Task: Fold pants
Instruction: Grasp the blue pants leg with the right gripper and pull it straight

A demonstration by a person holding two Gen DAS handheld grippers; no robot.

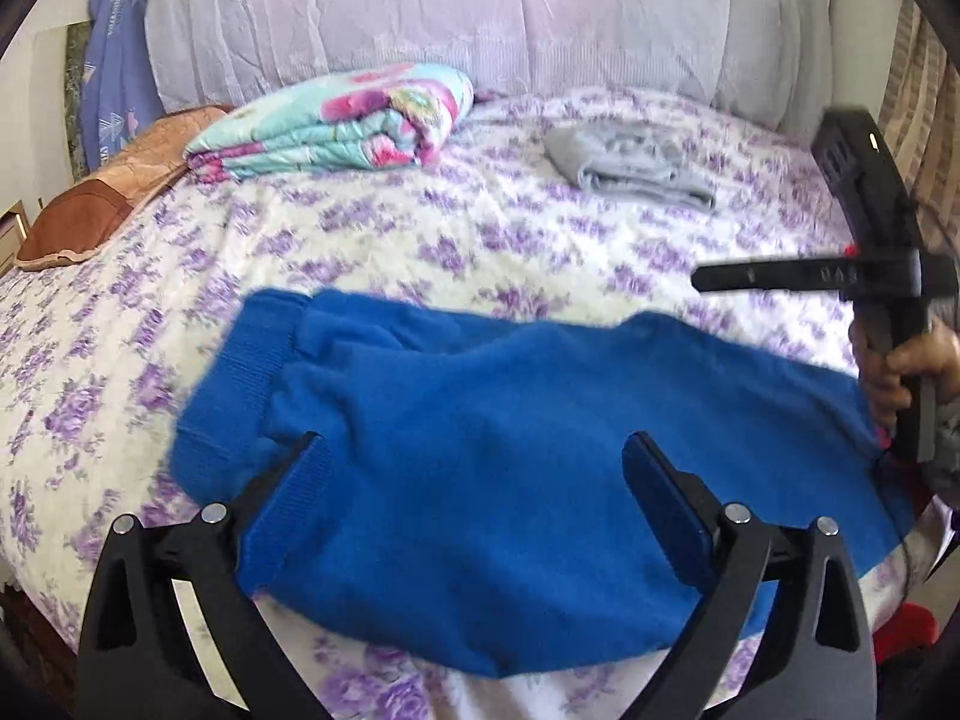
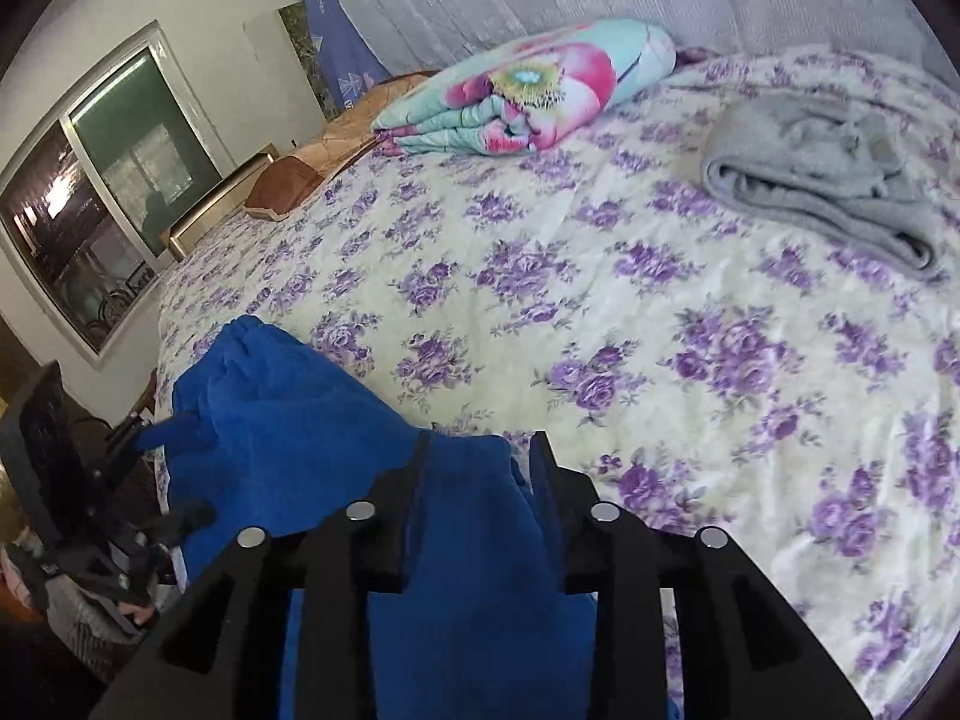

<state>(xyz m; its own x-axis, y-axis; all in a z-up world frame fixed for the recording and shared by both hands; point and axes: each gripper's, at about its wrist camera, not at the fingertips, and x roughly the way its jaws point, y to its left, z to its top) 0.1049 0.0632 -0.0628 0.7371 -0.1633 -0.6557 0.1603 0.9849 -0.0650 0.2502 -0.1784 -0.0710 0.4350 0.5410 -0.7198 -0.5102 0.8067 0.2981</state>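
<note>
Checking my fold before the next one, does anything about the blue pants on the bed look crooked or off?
The blue pants lie slightly askew across the floral bedspread, and their near edge hangs past the mattress edge. The ribbed cuffs at one end do not line up. Nothing looks torn or spilled.

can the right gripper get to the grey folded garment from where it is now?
Probably yes. The grey folded garment lies farther back on the bed, with only bare floral sheet between it and the right gripper. But blue pants fabric sits between its fingers; clear that first.
</note>
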